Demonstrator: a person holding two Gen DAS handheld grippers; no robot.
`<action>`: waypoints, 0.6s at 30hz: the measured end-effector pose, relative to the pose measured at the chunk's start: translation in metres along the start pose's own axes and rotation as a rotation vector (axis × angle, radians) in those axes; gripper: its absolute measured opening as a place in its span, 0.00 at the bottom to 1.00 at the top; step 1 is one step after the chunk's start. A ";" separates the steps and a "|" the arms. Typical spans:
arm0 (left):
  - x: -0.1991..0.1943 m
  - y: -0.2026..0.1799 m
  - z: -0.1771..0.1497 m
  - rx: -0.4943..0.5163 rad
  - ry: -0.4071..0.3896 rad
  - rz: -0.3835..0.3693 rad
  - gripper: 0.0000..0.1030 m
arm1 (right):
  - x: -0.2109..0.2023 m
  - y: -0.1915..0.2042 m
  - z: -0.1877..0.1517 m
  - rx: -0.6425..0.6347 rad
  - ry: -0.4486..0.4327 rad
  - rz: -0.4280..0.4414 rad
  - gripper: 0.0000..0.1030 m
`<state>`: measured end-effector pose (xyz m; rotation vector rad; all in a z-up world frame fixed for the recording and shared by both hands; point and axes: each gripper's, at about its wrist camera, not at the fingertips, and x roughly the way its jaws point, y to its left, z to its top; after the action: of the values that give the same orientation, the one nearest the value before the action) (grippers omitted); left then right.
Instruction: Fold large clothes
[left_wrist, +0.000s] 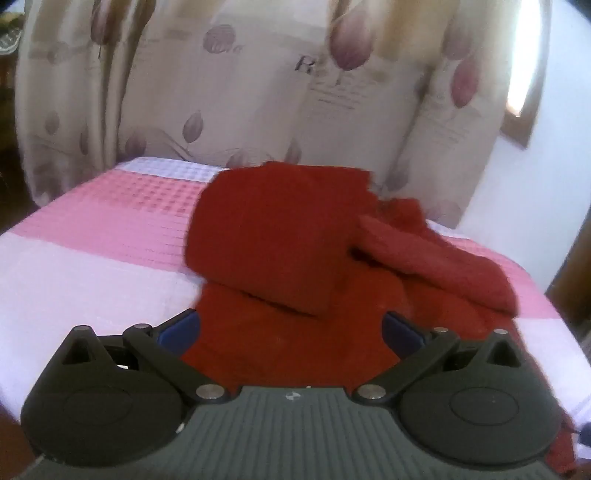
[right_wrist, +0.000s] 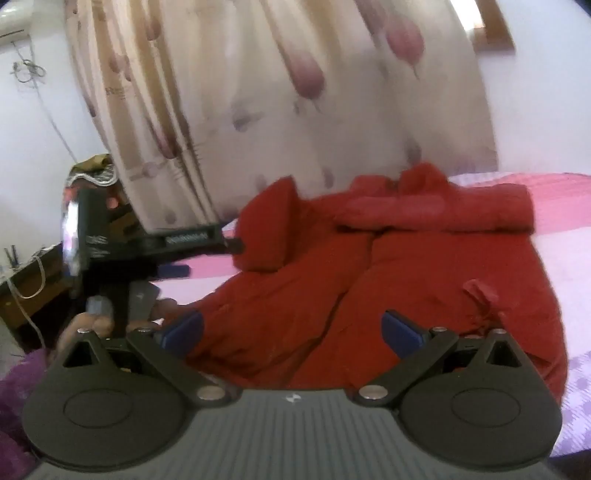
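**Currently: one red garment, partly folded**

Item: red garment (left_wrist: 280, 236) on pink checked bedspread (left_wrist: 110, 229), sleeve (left_wrist: 436, 258) at 3 o'clock. Soft, limp, probably bulky; take by hem corners. Left gripper (left_wrist: 291, 326) and right gripper (right_wrist: 292, 326): jaws wide, holding nothing.

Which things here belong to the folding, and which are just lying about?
In the job: red garment, left gripper, right gripper, bed.

Lying about: curtain, side table clutter, cable.
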<state>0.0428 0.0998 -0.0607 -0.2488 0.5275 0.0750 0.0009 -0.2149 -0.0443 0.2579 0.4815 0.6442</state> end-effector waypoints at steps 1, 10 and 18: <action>0.006 0.008 0.004 0.002 -0.011 0.014 0.98 | -0.002 -0.001 0.001 -0.005 -0.002 0.011 1.00; 0.134 0.106 0.030 -0.372 0.273 -0.145 0.98 | 0.015 -0.006 0.003 -0.029 0.033 0.022 1.00; 0.150 0.101 0.058 -0.267 0.158 -0.035 0.02 | 0.029 -0.009 0.003 -0.022 0.060 -0.034 1.00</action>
<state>0.1866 0.2132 -0.1100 -0.5275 0.6707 0.0926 0.0272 -0.2035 -0.0555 0.2098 0.5348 0.6252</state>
